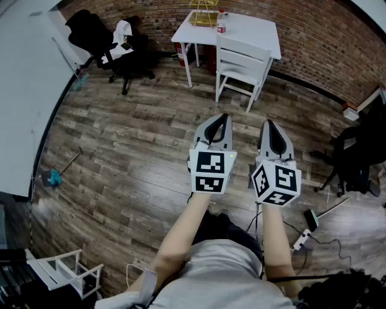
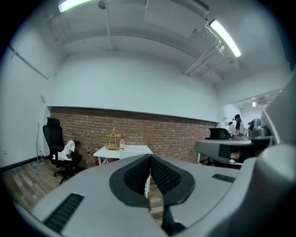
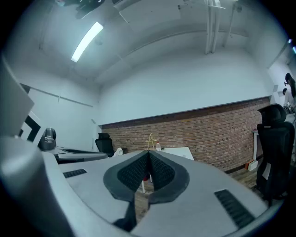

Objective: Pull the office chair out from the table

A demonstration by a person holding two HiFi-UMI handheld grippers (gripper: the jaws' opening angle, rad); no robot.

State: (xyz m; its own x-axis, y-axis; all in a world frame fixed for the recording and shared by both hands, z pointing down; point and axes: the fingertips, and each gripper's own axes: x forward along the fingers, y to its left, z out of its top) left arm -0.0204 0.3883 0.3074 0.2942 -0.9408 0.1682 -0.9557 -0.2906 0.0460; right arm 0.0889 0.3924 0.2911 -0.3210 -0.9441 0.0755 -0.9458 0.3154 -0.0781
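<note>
A white chair [image 1: 240,66] is tucked under the white table [image 1: 253,27] against the brick wall, straight ahead of me. A black office chair [image 1: 99,36] with a white cloth on its seat stands apart at the far left; it also shows in the left gripper view as the black office chair [image 2: 58,148]. My left gripper [image 1: 224,116] and right gripper [image 1: 268,124] are held side by side over the wooden floor, well short of the table, both shut with nothing between the jaws. The left gripper [image 2: 150,157] and right gripper [image 3: 149,153] point toward the table [image 2: 125,151].
A bottle [image 1: 221,21] and a yellow wire rack [image 1: 204,12] stand on the table. Another black chair [image 1: 356,157] is at the right, with a power strip [image 1: 300,239] and cable on the floor nearby. A mop [image 1: 57,175] lies at the left. A small white chair [image 1: 66,268] stands at bottom left.
</note>
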